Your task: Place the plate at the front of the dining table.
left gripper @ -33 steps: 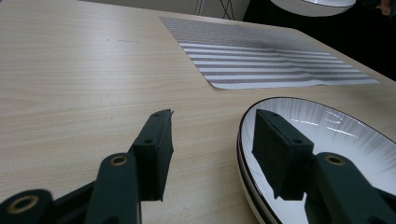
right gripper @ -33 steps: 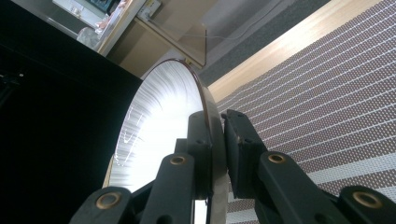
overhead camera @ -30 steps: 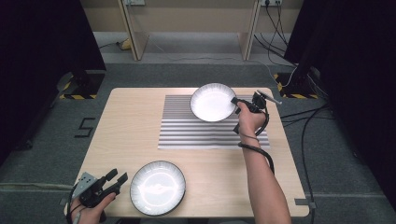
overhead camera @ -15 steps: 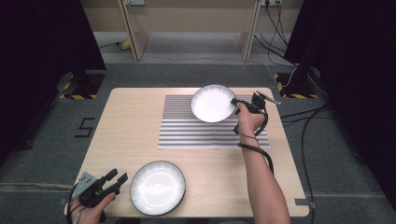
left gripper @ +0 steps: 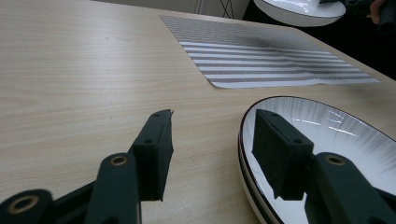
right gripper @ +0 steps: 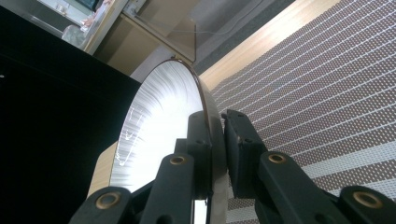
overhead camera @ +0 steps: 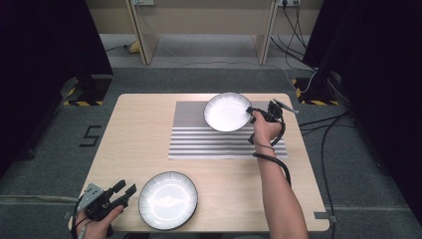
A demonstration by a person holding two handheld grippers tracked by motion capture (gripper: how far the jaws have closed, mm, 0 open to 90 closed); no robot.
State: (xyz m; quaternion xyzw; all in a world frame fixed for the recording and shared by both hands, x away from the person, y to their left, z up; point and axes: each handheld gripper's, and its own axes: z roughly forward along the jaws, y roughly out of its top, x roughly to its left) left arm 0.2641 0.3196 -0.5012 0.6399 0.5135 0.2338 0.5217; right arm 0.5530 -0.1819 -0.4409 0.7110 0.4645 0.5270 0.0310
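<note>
A white plate with a dark rim (overhead camera: 227, 111) hangs tilted over the far part of the striped mat (overhead camera: 219, 142). My right gripper (overhead camera: 253, 113) is shut on its right rim; in the right gripper view the jaws pinch that rim (right gripper: 211, 116) from both sides. A second, matching plate (overhead camera: 168, 200) lies flat at the table's near edge. My left gripper (overhead camera: 126, 187) rests open just left of it. In the left gripper view one jaw stands over the plate (left gripper: 327, 140) and the other over bare wood, astride the rim without touching it.
The wooden table (overhead camera: 139, 129) has bare wood on its left half. Cables (overhead camera: 323, 129) run across the floor at the right. Wooden furniture legs (overhead camera: 142, 40) stand behind the table, and black curtains hang at both sides.
</note>
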